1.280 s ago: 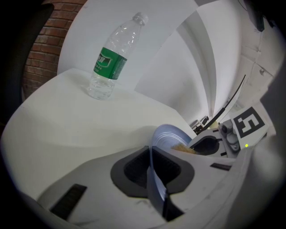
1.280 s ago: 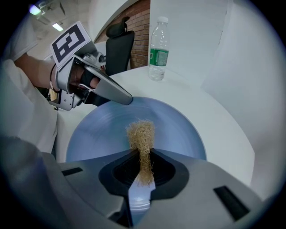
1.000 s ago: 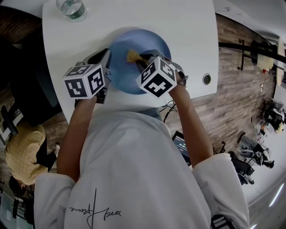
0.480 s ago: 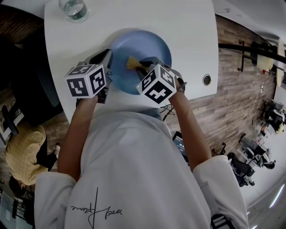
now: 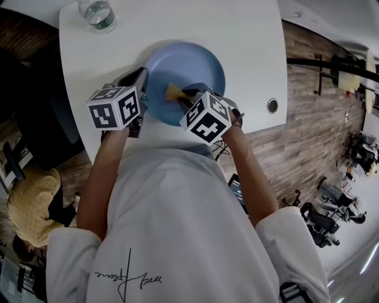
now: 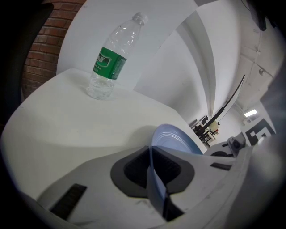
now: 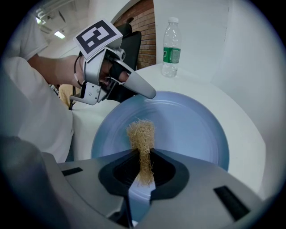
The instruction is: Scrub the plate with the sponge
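A blue plate [image 5: 192,65] lies on the white round table [image 5: 249,41]. My left gripper [image 5: 142,81] is shut on the plate's left rim; in the left gripper view the thin rim [image 6: 154,172] runs between the dark pads of the left gripper [image 6: 152,154]. My right gripper [image 5: 186,93] points steeply down over the plate's near part, shut on a tan fibrous sponge [image 5: 173,92]. In the right gripper view the sponge [image 7: 142,134] sticks out past the right gripper [image 7: 144,157] onto the plate [image 7: 187,125], with the left gripper [image 7: 144,91] at the far rim.
A water bottle [image 5: 98,13] with a green label stands at the table's far left; the bottle [image 6: 111,58] is well apart from the plate. A round grommet [image 5: 272,105] sits near the table's right edge. The near table edge runs just under both hands.
The right gripper has drawn the sponge across the plate toward the person. The left gripper has kept its hold on the rim without moving.
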Demonstrator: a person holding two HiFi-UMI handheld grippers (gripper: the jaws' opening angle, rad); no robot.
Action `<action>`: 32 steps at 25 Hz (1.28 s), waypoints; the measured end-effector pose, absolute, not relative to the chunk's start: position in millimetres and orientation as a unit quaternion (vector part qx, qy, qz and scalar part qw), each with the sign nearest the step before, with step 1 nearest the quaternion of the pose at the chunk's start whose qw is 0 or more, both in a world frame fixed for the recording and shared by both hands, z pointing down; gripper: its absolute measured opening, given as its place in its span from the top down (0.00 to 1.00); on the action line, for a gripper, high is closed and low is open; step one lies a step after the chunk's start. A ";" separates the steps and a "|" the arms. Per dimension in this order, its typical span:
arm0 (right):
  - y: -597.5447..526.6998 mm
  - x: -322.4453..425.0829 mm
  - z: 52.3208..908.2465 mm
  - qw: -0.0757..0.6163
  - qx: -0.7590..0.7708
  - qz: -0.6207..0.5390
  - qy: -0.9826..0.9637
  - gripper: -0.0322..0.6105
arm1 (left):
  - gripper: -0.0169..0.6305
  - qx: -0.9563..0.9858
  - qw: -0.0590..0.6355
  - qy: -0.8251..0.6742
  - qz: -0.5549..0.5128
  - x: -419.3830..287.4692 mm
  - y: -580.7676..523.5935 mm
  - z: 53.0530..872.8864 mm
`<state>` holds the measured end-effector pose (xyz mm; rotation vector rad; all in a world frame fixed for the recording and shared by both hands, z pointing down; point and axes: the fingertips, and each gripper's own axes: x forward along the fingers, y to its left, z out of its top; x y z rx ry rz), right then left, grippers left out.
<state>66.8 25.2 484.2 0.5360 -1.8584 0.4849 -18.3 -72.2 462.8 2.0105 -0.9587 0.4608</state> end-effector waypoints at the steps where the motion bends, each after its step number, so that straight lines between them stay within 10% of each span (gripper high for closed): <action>1: 27.7 66.4 484.3 0.542 0.221 0.208 -0.784 0.89 | 0.95 0.802 0.420 -0.382 0.184 -18.0 -72.3 463.0; 32: 29.4 89.7 445.9 0.457 0.264 0.273 -0.804 0.89 | 0.91 0.824 0.366 -0.406 0.148 -38.2 -62.4 413.3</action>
